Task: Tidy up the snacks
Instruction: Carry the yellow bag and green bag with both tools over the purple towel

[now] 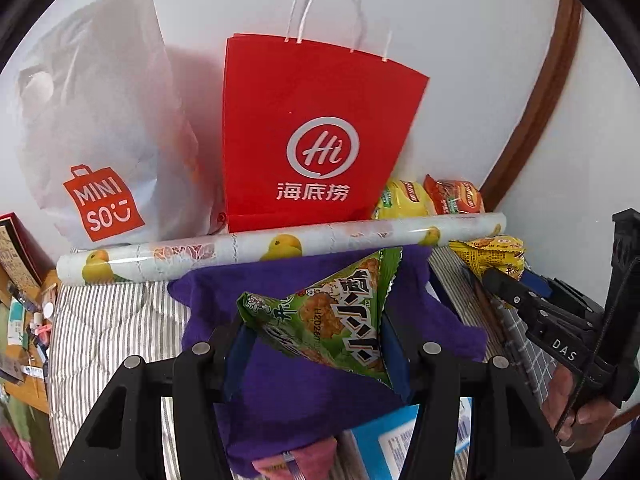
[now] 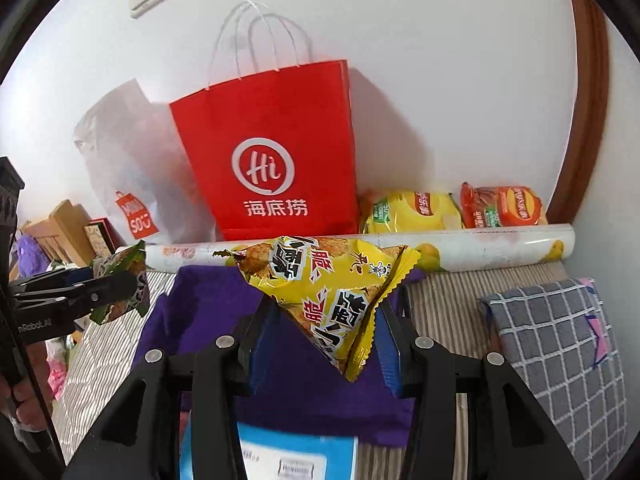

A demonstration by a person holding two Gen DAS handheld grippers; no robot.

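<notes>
My left gripper [image 1: 316, 344] is shut on a green snack packet [image 1: 328, 316], held above a purple cloth [image 1: 304, 396]. My right gripper [image 2: 324, 320] is shut on a yellow snack packet [image 2: 324, 288] over the same purple cloth [image 2: 196, 312]. Each gripper shows in the other's view: the right one [image 1: 492, 276] with its yellow packet [image 1: 496, 254] at the right edge, the left one [image 2: 128, 280] with its green packet [image 2: 124, 288] at the left edge. A red paper bag [image 1: 312, 132] [image 2: 272, 160] stands upright against the wall. Beside it lie a yellow chip bag [image 2: 408, 212] and an orange chip bag [image 2: 500, 206].
A white plastic shopping bag [image 1: 104, 128] leans left of the red bag. A printed roll [image 1: 280, 244] lies across the striped bedding [image 1: 108, 320] before the bags. A grey checked pillow [image 2: 560, 340] sits at right, a blue-and-white box [image 2: 288, 456] below the grippers, a cluttered wooden shelf [image 1: 24, 320] at left.
</notes>
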